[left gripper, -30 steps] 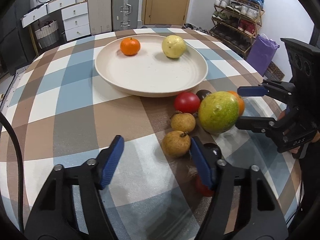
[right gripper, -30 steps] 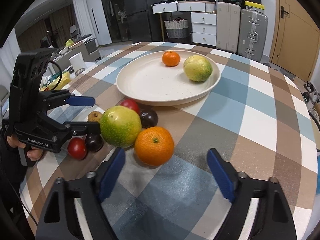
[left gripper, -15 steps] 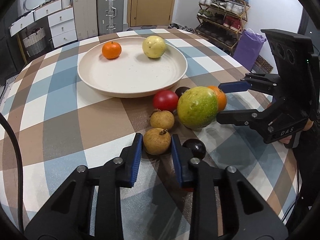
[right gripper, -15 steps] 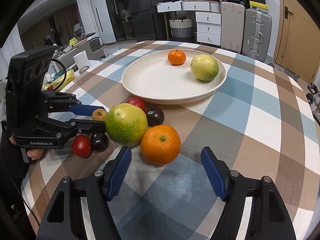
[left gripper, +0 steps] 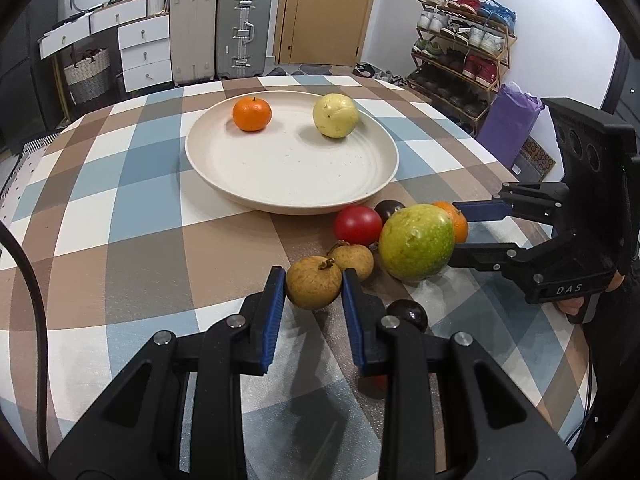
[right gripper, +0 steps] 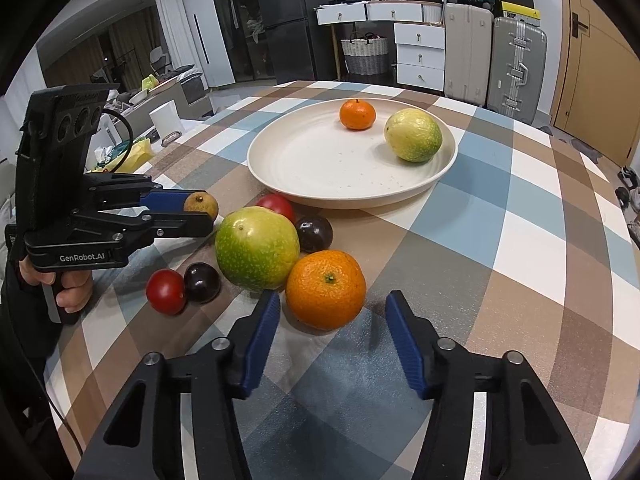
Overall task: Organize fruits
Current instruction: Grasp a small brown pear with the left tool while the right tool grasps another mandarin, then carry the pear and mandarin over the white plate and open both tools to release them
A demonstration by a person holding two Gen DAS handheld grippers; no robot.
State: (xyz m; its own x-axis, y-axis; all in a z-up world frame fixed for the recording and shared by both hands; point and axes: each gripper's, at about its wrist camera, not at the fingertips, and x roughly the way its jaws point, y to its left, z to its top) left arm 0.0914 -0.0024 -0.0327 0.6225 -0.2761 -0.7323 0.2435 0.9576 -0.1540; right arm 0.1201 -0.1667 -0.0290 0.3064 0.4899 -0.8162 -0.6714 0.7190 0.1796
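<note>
Room: a lived-in room with suitcases [left gripper: 238,30], white drawers [left gripper: 142,52] and a shoe rack [left gripper: 460,40] behind a round worktop [left gripper: 120,200] under a brown, blue and white checked cloth.
Plate: a wide cream plate [left gripper: 292,196] sits mid-worktop, holding a small orange [left gripper: 252,114] and a pale yellow-green fruit [left gripper: 335,115], apart from each other.
Loose fruit: clustered just in front of the plate are a large green fruit [left gripper: 416,242], a red tomato [left gripper: 357,225], dark plums [left gripper: 408,314], a loose orange [right gripper: 326,288] and two brown longans.
Left gripper: my left gripper [left gripper: 314,284] is clamped on the nearer longan [left gripper: 314,282], its blue pads pressing both sides at the widest part.
Right gripper: my right gripper [right gripper: 330,320] is spread wide, one pad on each side of the loose orange, not touching it.
Handling: I judge the longan light, with a thin, brittle shell, so a gentle squeeze suits it. The orange looks firm and round, likely to roll; I would hold it across its middle.
Next: probably carry the longan to the plate.
</note>
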